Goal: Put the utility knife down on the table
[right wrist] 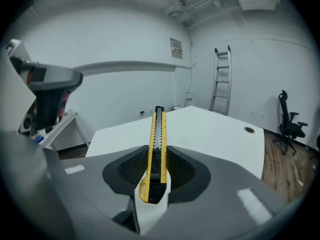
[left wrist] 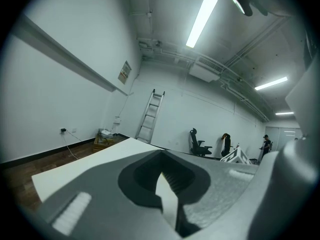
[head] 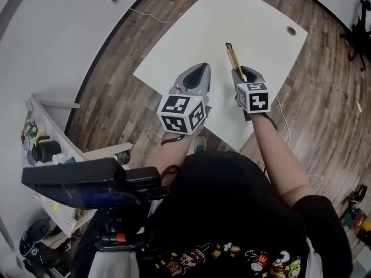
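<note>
Your right gripper, at frame centre, clamps the utility knife by its rear, long axis pointing forward over the table; your left gripper is closed, empty.

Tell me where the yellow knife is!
The utility knife is clamped in the right gripper, over the white table, beside the left gripper.

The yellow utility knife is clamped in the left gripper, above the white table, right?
Not quite: the yellow utility knife is clamped in the right gripper, not the left, above the white table. The right gripper view shows it between those jaws.
</note>
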Demonstrator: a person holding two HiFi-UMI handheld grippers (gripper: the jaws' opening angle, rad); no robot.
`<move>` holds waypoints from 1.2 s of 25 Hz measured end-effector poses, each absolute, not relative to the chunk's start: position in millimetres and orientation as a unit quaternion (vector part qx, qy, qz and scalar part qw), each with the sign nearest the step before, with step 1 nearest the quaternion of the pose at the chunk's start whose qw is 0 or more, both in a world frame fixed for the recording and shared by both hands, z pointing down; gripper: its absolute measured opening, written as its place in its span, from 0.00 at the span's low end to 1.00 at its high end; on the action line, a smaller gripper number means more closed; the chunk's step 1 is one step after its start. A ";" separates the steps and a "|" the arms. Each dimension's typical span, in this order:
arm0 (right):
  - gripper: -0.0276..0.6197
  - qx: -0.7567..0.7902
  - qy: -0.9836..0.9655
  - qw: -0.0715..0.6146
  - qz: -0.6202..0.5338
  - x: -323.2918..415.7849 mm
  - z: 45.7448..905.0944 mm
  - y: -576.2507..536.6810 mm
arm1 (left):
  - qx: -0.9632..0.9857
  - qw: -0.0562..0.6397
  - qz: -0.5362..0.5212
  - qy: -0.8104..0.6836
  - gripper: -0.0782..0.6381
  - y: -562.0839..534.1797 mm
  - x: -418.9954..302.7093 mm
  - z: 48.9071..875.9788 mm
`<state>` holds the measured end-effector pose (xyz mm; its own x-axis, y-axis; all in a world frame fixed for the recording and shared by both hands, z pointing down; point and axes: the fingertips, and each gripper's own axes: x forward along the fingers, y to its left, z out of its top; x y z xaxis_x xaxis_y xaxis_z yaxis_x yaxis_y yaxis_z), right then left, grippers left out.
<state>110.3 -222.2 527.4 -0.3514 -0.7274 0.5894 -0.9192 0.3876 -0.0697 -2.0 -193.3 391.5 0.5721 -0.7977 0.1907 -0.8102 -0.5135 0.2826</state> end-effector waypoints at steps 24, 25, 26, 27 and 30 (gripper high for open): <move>0.26 0.466 -0.764 0.361 0.264 100.2 633.8 -214.2 | 0.854 0.191 0.024 -0.482 0.11 -201.6 -31.3 408.6; 0.26 0.464 -0.763 0.365 0.263 100.1 635.1 -213.6 | 0.854 0.192 0.024 -0.483 0.11 -202.3 -32.1 409.1; 0.26 0.467 -0.759 0.372 0.261 102.3 635.9 -213.5 | 0.853 0.193 0.025 -0.484 0.11 -203.0 -32.2 410.1; 0.26 0.471 -0.754 0.378 0.260 104.9 636.8 -213.7 | 0.853 0.193 0.026 -0.484 0.11 -204.0 -31.8 411.2; 0.26 0.465 -0.752 0.378 0.274 103.3 645.3 -212.1 | 0.853 0.193 0.029 -0.485 0.11 -206.9 -31.0 413.3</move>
